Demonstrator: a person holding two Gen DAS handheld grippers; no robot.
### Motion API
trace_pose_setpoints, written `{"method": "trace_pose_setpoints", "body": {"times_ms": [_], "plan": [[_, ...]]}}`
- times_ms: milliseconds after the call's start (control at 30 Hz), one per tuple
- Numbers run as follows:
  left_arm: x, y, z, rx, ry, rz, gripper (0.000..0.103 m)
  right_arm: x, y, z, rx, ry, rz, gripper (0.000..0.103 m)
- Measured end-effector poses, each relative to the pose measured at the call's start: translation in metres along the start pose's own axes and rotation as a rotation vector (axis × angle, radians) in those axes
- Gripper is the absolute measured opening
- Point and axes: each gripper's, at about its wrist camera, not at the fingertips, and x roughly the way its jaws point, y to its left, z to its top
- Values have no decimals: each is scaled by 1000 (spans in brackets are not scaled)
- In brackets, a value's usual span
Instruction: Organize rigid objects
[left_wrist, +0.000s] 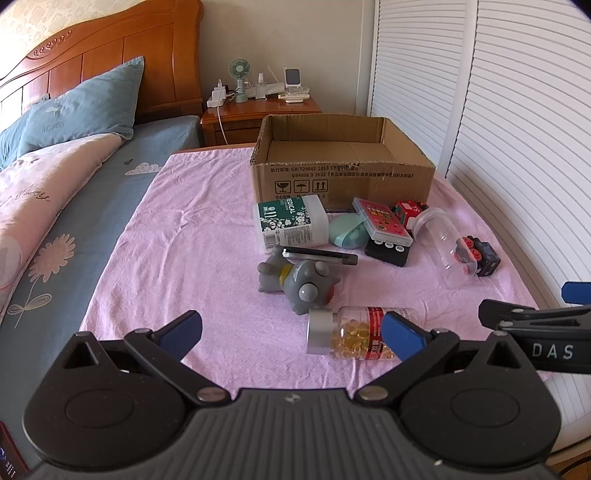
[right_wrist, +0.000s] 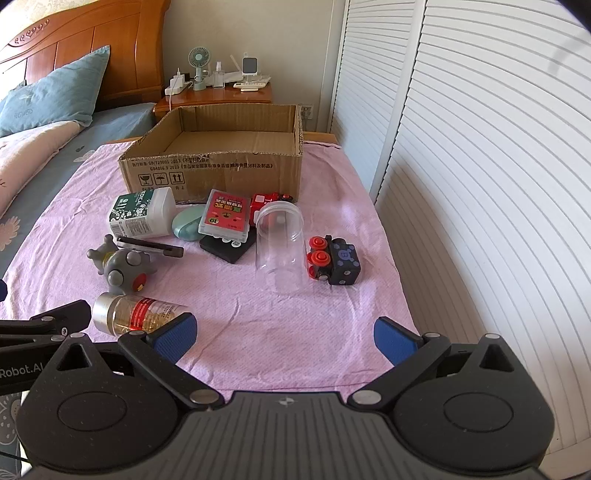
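An open cardboard box (left_wrist: 343, 177) (right_wrist: 218, 173) stands at the far end of the pink cloth. In front of it lie a green-and-white medical box (left_wrist: 290, 225) (right_wrist: 142, 214), a teal round case (left_wrist: 347, 230) (right_wrist: 188, 223), a red card case (left_wrist: 382, 220) (right_wrist: 227, 218), a clear jar (left_wrist: 445, 243) (right_wrist: 280, 251), a black-and-red toy block (left_wrist: 480, 254) (right_wrist: 334, 260), a grey toy figure (left_wrist: 299, 282) (right_wrist: 122, 267) and a pill bottle (left_wrist: 354, 332) (right_wrist: 136, 310). My left gripper (left_wrist: 291, 332) is open near the pill bottle. My right gripper (right_wrist: 284, 338) is open over bare cloth.
A bed with pillows (left_wrist: 74, 107) lies to the left. A nightstand (left_wrist: 258, 107) with a fan and chargers stands behind the box. White louvred doors (right_wrist: 461, 147) run along the right. A black pen (left_wrist: 319, 254) and a black pad (left_wrist: 388, 253) lie among the objects.
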Motion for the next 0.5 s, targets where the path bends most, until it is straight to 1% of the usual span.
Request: {"method": "trace_pose_setpoints", "body": {"times_ms": [500], "plan": [[0,0,0,-9,-11,-16,102,0,-2,1,-3,-6,-3,103]]}}
